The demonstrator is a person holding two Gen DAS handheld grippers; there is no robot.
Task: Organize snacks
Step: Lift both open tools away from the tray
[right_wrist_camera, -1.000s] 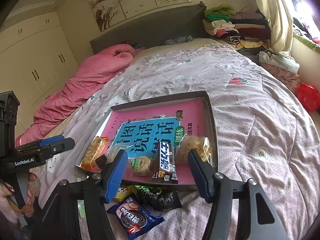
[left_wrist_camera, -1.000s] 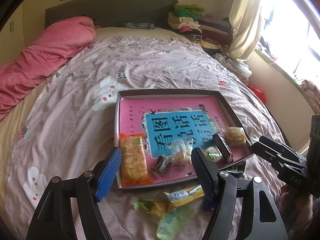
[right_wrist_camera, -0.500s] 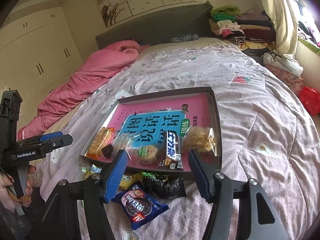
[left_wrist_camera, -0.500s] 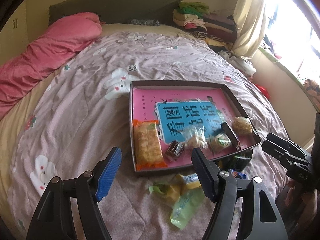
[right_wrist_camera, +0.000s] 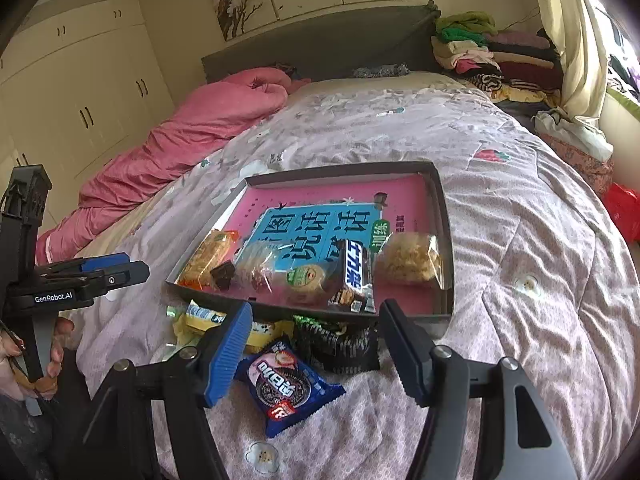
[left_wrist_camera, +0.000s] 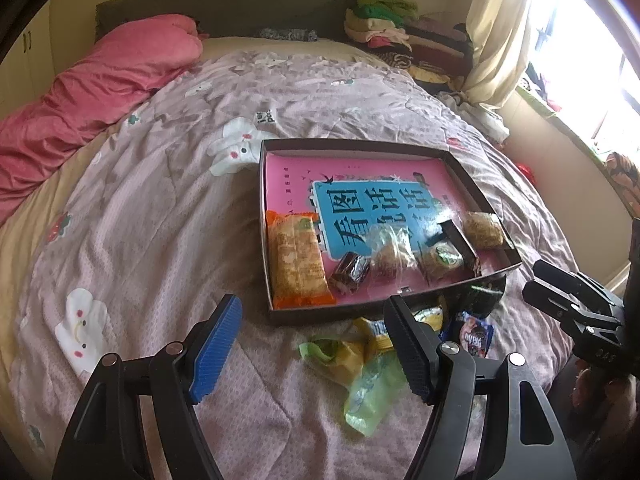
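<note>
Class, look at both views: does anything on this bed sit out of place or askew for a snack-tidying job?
Yes. Several snacks lie loose on the quilt outside the tray: a blue cookie packet, a black packet against the tray's near wall, and yellow and green wrappers. The tray's own snacks crowd its near end.

The left gripper (right_wrist_camera: 96, 276), seen from the right wrist camera, has "GenRobot.AI" in white letters on its black body. The pink book (right_wrist_camera: 320, 216) in the box (right_wrist_camera: 444, 216) has big Chinese words on a blue patch, "看图说话" going by the left view, and a small green tag reading "训练". The dark candy bar (right_wrist_camera: 354, 272) has white Chinese letters that look like "士力架", and the blue cookie pack (right_wrist_camera: 286, 388) has white writing too bent to read.
</note>
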